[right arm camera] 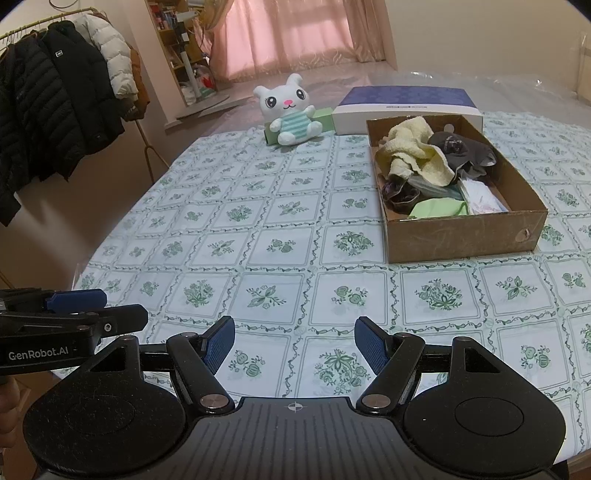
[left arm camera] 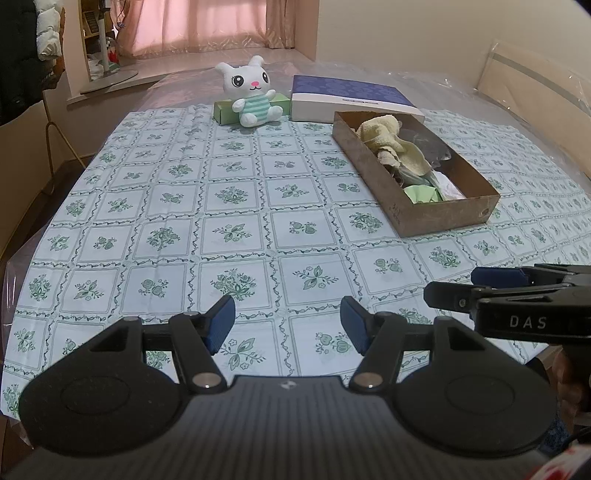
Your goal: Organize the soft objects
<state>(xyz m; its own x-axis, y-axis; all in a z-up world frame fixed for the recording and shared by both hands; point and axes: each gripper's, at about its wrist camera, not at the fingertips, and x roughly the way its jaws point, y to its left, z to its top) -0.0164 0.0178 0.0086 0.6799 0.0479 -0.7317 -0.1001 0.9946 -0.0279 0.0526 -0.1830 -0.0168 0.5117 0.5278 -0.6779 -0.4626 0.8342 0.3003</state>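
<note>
- Your left gripper (left arm camera: 288, 325) is hovering over the near part of the tablecloth (left arm camera: 240, 206), blue pads (left arm camera: 221, 323) standing well apart, nothing between them.
- Your right gripper (right arm camera: 294, 345) is doing the same: jaws spread wide, pads (right arm camera: 371, 349) gripping nothing, only floral cloth showing in the gap.
- The two grippers are sitting side by side near the front edge; each is poking into the other's view from the side, right one at the left camera's right edge, left one at the right camera's left edge.
- Both are pointing down and forward across the cloth, which is lying bare between the fingers and the things at the far side.
- The soft items are lying in the open cardboard box (right arm camera: 465, 236), ahead and right of both grippers: a yellow towel (right arm camera: 417, 151) is heaping at the far end, a dark grey garment (right arm camera: 461, 151) is sitting beside it, a light green cloth (right arm camera: 439, 208) and a white piece (right arm camera: 482, 199) are lying at the near end.
- A white plush bunny (right arm camera: 291, 114) in a striped green top is sitting upright at the far edge, leaning against a green carton (right arm camera: 325, 120).
- A blue-and-white box (right arm camera: 406, 107) is lying just behind the cardboard box, right of the bunny.
- Puffer jackets (right arm camera: 55, 107) are hanging on a rack off to the left; pink curtains (right arm camera: 295, 33) are covering the window at the back.
</note>
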